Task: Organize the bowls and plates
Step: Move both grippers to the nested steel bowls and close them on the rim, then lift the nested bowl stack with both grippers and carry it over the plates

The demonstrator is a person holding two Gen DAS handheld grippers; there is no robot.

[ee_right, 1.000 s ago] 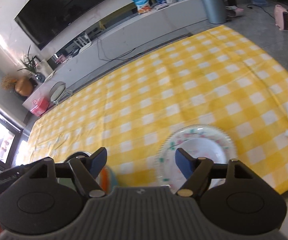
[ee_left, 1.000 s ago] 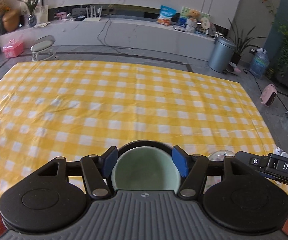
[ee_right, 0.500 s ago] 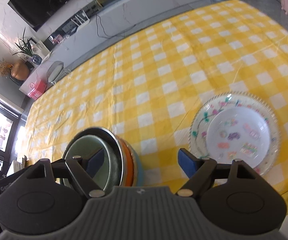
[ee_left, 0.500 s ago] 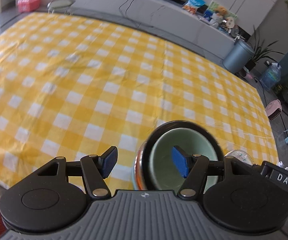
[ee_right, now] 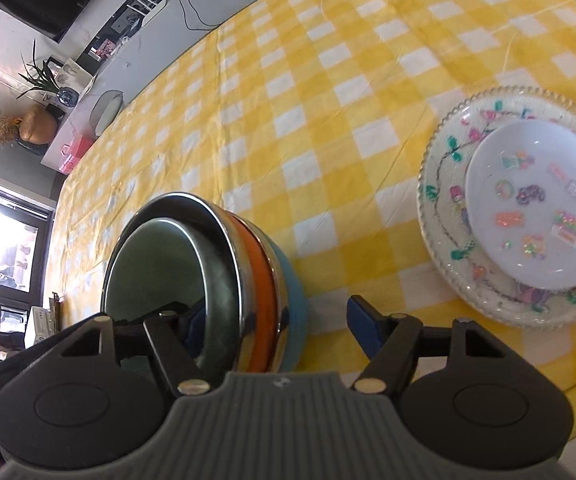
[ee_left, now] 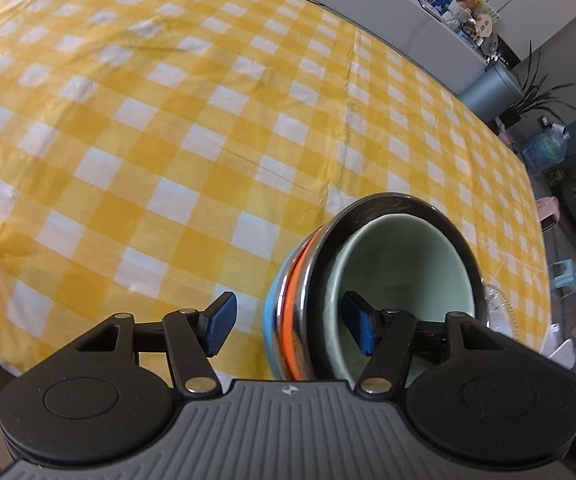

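My left gripper [ee_left: 290, 322] has its jaws apart. They have just been closing a little. One blue pad [ee_left: 362, 328] is inside the green bowl [ee_left: 404, 264] and the other pad is outside the stack, so the near wall of the bowls sits between them. I cannot see the pads pressing on it.

My right gripper [ee_right: 275, 326] has its jaws apart too, and they have just been closing. One pad is inside the bowls and the other [ee_right: 362, 330] is outside, over the cloth.

The bowls sit one inside another: green in a shiny metal bowl [ee_right: 223, 248], then an orange one [ee_right: 261, 280], then a blue one [ee_right: 294, 300]. The stack stands on the yellow checked cloth [ee_left: 167, 140], near its front edge.

Beside the stack is a flowery plate [ee_right: 448, 184] with a white dish [ee_right: 536, 208] on it.
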